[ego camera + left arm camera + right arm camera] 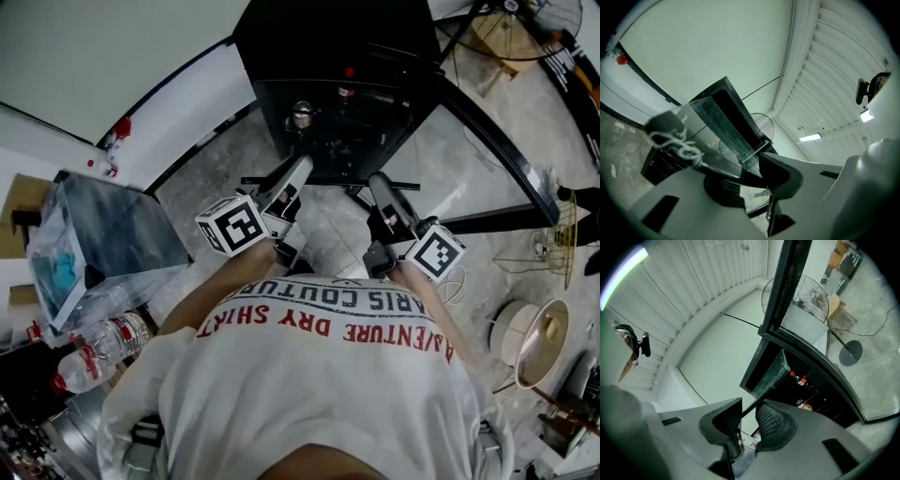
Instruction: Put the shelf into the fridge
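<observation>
A clear glass shelf [339, 187] hangs level in front of the open black fridge [347, 84], held by both grippers. My left gripper [300, 171] is shut on the shelf's left part, my right gripper [378, 183] on its right. In the left gripper view the glass shelf [722, 126] runs out from the left gripper [752, 166] toward the fridge [736, 112]. In the right gripper view the right gripper [749, 420] pinches the shelf [771, 373] by its thin edge between ribbed pads [771, 420]. The fridge interior [811, 394] holds bottles [799, 379].
The fridge's glass door [469, 159] stands open to the right. A floor fan [525, 28] is at the far right. A plastic-covered box [103, 234] and water bottles [103, 342] lie to the left. Bowl-like items [534, 337] sit on the floor at the right.
</observation>
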